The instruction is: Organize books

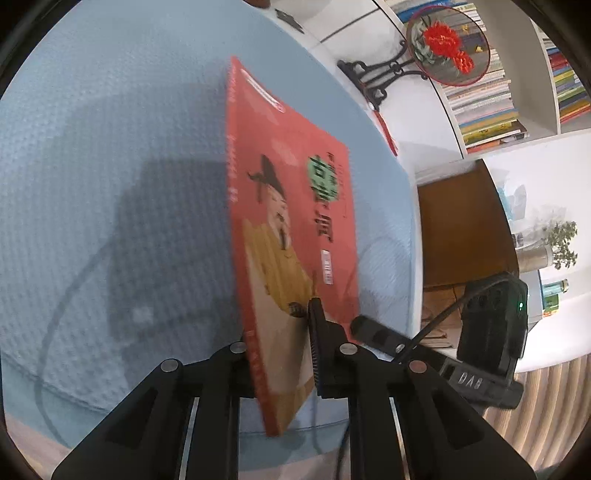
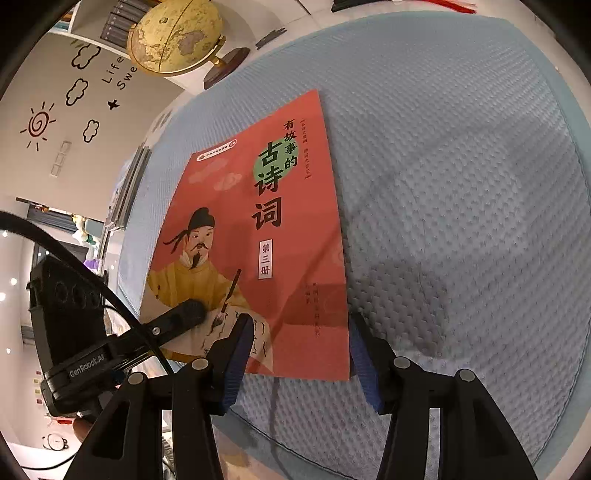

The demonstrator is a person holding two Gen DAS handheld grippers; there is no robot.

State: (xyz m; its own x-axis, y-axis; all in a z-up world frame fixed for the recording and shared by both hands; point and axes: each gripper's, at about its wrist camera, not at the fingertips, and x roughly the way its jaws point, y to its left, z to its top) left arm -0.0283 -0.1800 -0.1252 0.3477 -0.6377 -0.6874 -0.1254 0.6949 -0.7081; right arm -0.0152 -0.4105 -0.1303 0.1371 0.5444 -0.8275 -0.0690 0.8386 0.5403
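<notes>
Though blurred — red book point(image 1: 291, 236), tool-clamped point(image 1: 280, 354).

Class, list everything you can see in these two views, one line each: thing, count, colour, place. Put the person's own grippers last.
Book: one, red cover with a yellow-robed figure, lifted above the blue cloth, clamped at its lower part.
Cloth: one, light blue, textured, covering the surface below the book.
Globe: one, yellow-gold on a dark stand, past the cloth's far edge.
Fan ornament: one, round, red flowers, on a black stand.
Shelved books: many, mixed colours, on white shelves.
Plant: one, small, green, on a white shelf.
Wall stickers: sun, clouds, star, dark outlines on a pale wall.
Left gripper: black, shut on the book.
Right gripper: black with blue pads, open around the book's bottom corner.
</notes>
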